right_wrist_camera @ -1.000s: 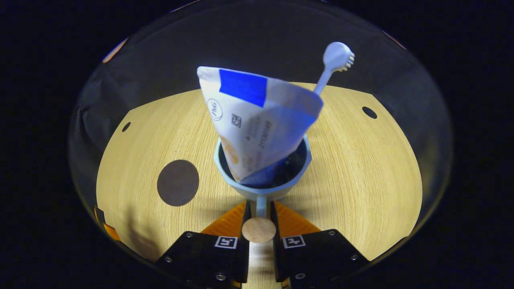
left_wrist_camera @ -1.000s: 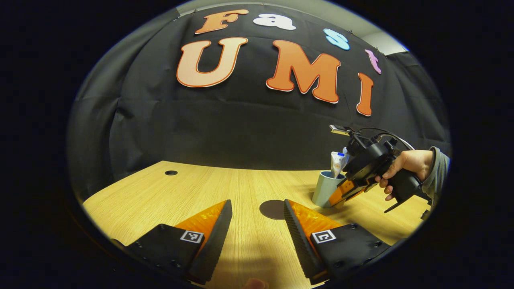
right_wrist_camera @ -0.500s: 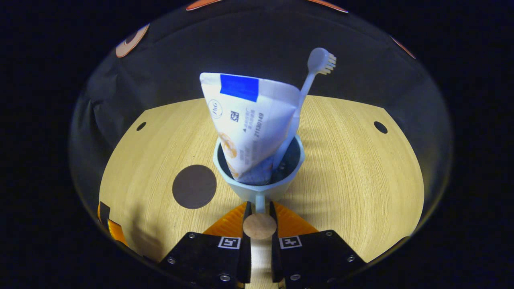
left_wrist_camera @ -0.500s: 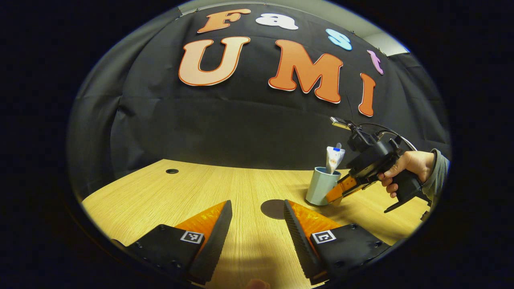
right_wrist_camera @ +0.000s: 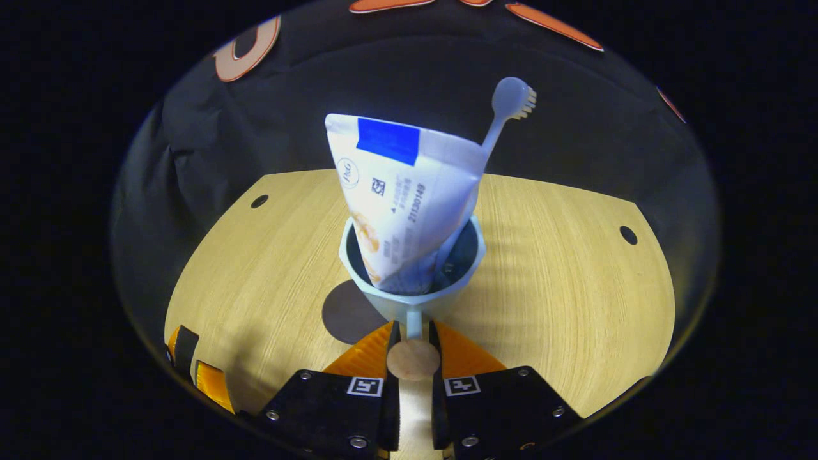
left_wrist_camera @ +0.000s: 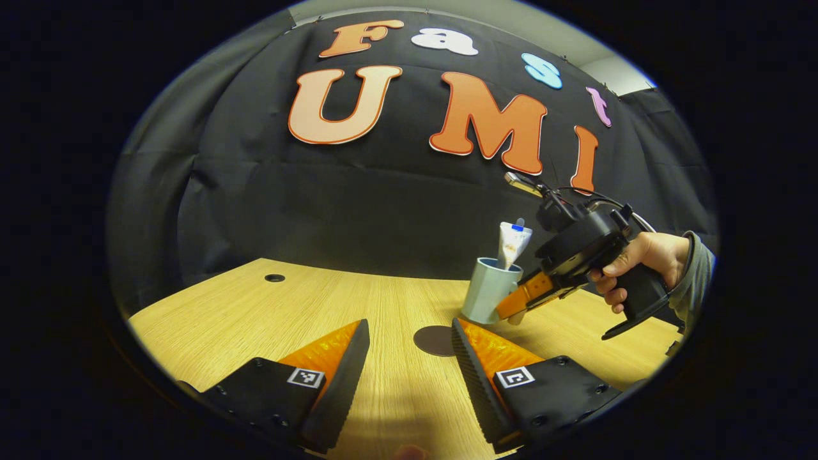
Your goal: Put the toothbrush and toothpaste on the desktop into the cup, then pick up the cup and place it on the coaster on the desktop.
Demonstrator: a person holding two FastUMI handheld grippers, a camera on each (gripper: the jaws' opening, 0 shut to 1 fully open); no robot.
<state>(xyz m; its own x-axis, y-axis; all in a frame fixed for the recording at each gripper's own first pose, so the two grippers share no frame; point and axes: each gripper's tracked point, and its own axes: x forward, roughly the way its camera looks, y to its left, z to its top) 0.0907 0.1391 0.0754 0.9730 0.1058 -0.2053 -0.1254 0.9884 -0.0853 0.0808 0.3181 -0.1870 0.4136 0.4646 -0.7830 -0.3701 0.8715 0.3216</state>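
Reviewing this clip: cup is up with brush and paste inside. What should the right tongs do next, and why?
Probably carry the cup a little farther toward the coaster, then lower it. The right tongs are shut on the cup's handle; toothpaste and toothbrush stand inside. In the left gripper view the cup hangs above the desk, just off the coaster.

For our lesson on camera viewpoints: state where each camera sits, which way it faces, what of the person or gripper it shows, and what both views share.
Left gripper view: rides the open left gripper low over the desk, facing the booth wall; a hand holds the right gripper.
Right gripper view: rides the right gripper, looking down at the cup whose handle it clamps.
Shared: cup, toothpaste, coaster.
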